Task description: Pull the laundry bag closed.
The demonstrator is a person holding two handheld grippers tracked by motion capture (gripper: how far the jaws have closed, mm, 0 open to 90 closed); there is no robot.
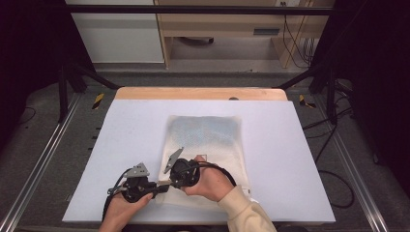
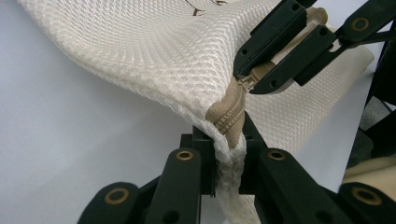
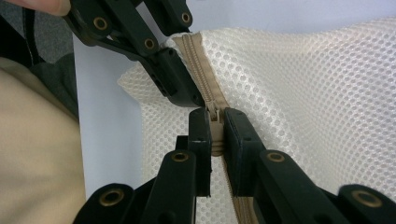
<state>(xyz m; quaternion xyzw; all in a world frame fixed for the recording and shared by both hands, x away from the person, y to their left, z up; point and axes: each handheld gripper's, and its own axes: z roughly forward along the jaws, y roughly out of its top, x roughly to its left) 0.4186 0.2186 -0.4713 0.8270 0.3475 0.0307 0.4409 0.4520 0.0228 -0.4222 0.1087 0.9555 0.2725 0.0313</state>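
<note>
A cream-white mesh laundry bag (image 1: 205, 145) with a tan zipper (image 3: 201, 65) is laid flat near the middle of a pale grey-blue table top (image 1: 121, 145), its near edge lifted slightly at the corner closest to the person. That corner is gripped by the left gripper (image 2: 229, 163), whose black jaws are pressed together on the mesh and the end of the zipper tape, as is seen in the left gripper view. Just beyond it, the small tan zipper slider (image 3: 214, 114) is pinched between the closed jaws of the right gripper (image 3: 213, 135). The two grippers are held close together, almost touching, at the bag's near left corner (image 1: 162, 186). A cream sleeve (image 1: 246, 212) is seen on the right forearm.
</note>
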